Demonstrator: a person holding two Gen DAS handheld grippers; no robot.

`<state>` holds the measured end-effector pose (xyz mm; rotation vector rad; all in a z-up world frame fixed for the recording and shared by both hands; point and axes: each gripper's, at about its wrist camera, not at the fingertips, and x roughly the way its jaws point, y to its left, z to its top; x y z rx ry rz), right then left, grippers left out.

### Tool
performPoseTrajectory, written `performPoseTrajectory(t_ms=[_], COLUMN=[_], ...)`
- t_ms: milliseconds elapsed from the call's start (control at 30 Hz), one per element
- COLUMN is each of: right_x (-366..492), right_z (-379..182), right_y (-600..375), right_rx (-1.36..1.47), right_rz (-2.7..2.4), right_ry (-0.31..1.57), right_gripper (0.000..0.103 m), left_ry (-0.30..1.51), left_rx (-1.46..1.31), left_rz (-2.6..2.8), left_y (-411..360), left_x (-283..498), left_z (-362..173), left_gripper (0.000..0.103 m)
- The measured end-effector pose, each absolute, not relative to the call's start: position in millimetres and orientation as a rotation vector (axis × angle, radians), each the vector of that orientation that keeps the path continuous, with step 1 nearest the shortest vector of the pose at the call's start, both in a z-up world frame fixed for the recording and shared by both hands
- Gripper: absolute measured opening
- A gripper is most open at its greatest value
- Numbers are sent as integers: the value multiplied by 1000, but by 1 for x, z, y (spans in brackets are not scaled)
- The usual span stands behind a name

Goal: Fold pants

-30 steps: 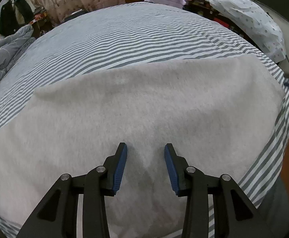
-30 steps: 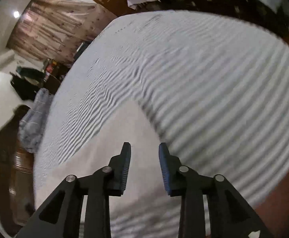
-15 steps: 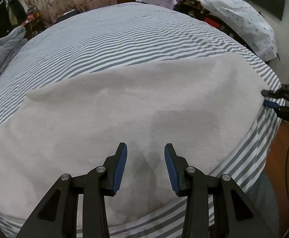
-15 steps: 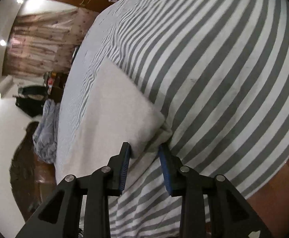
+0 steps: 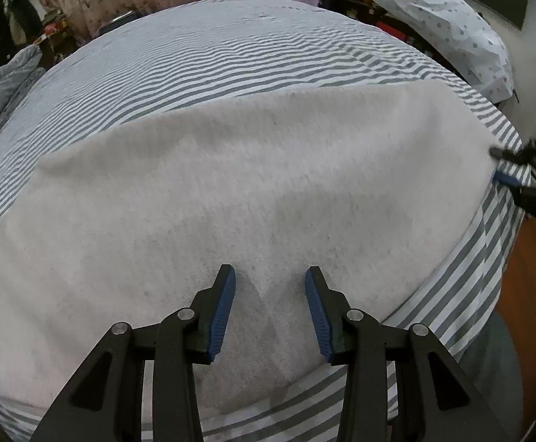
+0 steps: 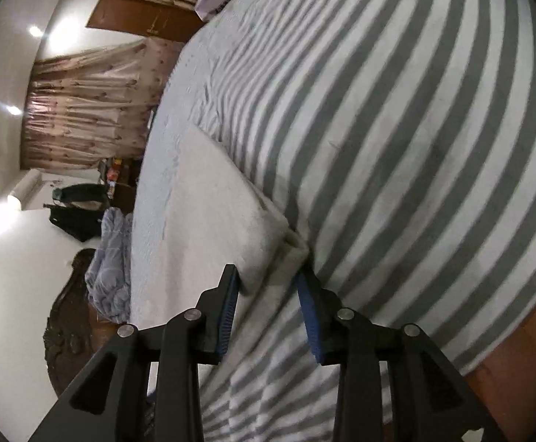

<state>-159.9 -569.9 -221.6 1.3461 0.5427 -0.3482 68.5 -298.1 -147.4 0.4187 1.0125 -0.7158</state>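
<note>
Pants corner partly hidden between right hand-held gripper jaws.

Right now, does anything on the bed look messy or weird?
Nothing stands out. The pale fleece pants lie flat on the striped bedsheet. The one uneven spot is the corner, bunched slightly between the open right gripper fingers. The left gripper hovers open.

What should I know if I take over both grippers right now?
Left gripper: open, fingers above the near edge of the pants, holding nothing.
Right gripper: open, fingers straddling the pants' corner, not closed yet.
Pants: pale, spread flat on the striped bedsheet.
Done: no fold visible.
Left: close on the corner, grip the near edge, fold over.
</note>
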Motion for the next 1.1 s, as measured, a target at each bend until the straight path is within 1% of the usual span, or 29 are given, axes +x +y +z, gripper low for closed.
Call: performPoseTrajectory(t_ms=[67,267,333,467,567,667,800,967,1100], right_x=[-153,-153,-150,-132,-107,-66,-9,63,106], right_z=[-216,-209,-196,-150,-117,-80,-50,-47,-78], right_y=[-571,-567,-563,-557,-546,-520,-473,-390,-319], right_rx=[1336,1321,1304,1207,1132,1042,952,838,755], right_rz=[-351,-391,-389,-351,-300,-218,-91,66,160], right_ry=[517,522,514,508,516,539,593,718,855], right_gripper=[28,20,18,17,17,17,17,17,17], left_ry=[1007,997,997,1037,1053,1017,973,942,954], left_rx=[428,427,425,354,269,212,120,68,20], left_rz=[-720,-728,-732,-750,-727,-674,-581,-480,-429], left_y=[-298,-299,-299,-290,-269,-236,-175,-108,-67], left_x=[68,66,66,74,86,101,124,146,153], left_z=[-148,-152,-151,-144,-132,-116,-94,-82,-86], left_gripper=[42,47,48,48,48,48,48,48,49])
